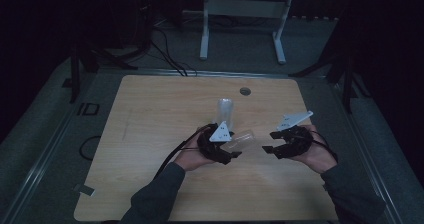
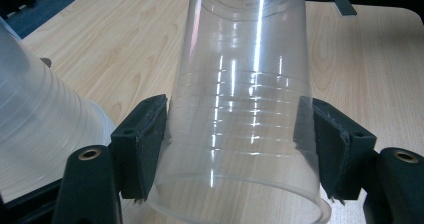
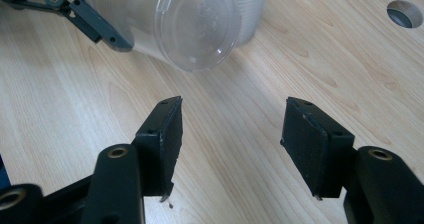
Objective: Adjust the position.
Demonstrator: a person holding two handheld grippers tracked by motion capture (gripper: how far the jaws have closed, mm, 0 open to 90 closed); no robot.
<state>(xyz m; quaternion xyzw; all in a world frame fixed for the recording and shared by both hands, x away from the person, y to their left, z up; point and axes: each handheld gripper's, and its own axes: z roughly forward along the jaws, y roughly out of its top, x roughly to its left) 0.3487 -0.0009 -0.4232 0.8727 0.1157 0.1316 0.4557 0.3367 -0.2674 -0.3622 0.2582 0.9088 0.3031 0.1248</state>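
My left gripper (image 2: 240, 149) clamped on clear cup (image 2: 245, 109), held tilted just right of cup stack (image 1: 225, 109). Right gripper (image 3: 230, 134) jaws apart, empty, facing cup base. Step, I judge: cup separated from stack; next, right takes cup's base end.

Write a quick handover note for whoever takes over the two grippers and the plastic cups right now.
Left gripper: shut on a clear plastic cup, held on its side off the table, base toward the right gripper.
Right gripper: open, empty, jaws aimed at the cup's base, not touching.
Stack of cups: upside down on the wooden table, just behind the held cup.
Done: one cup is off the stack, apparently.
Left: probably take the cup with the right gripper or set it down; its destination isn't clear.
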